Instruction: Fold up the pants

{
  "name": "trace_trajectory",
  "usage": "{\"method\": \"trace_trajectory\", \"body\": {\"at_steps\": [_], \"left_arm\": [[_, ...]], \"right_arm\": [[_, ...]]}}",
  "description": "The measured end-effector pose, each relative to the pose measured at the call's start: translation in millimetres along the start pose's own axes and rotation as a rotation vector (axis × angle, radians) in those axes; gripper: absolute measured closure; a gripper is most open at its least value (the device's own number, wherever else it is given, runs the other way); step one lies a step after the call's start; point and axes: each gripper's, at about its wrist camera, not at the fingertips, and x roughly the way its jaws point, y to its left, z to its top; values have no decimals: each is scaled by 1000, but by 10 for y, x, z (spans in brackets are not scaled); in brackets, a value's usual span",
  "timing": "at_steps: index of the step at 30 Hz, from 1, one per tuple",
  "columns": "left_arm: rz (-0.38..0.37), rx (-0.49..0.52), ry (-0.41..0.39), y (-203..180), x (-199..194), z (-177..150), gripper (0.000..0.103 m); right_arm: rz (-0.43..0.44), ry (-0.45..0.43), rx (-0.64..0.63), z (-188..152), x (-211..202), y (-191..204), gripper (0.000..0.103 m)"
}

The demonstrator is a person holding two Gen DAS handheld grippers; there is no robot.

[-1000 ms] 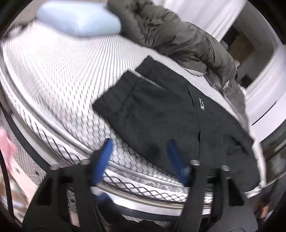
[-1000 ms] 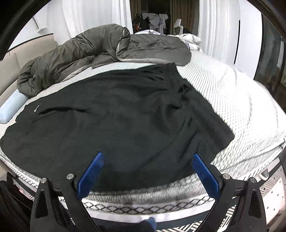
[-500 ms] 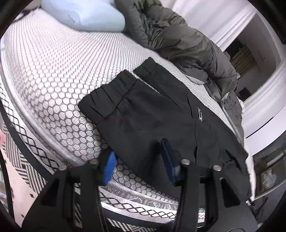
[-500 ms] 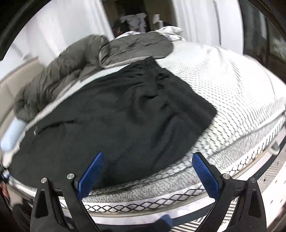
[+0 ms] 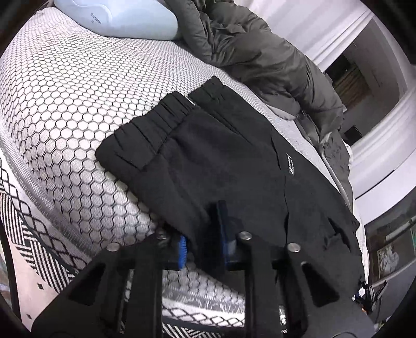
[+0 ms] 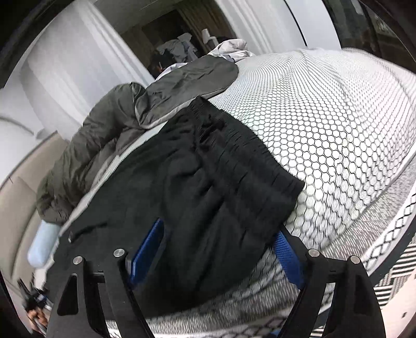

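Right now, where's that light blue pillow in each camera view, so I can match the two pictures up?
Left wrist view: the light blue pillow lies at the top left, on the bed beside the grey jacket.
Right wrist view: the pillow shows at the far left edge, low down, partly blurred.
Shared landmark: the black pants spread across the bed.

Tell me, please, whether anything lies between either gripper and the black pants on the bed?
Nothing visible does. The left gripper has just been closing and pinches the pants edge; the right gripper, closing, straddles the fabric near the waistband, pads not yet pressing.
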Motion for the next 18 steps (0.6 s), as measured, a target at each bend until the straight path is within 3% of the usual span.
{"method": "trace_trajectory", "body": {"at_steps": [2, 4, 6, 13, 18], "left_arm": [[4, 3, -24, -36, 3, 1, 99], [5, 9, -43, -65, -14, -4, 101], [11, 18, -58, -90, -57, -12, 102], [17, 32, -63, -4, -231, -76, 103], [-20, -15, -70, 131, -257, -84, 103]], "right_arm": [[-2, -4, 37, 14, -8, -62, 40], [24, -5, 44, -4, -52, -85, 72], [71, -3, 63, -2, -96, -75, 84], [52, -18, 4, -66, -373, 23, 88], [47, 16, 55, -178, -318, -140, 88]]}}
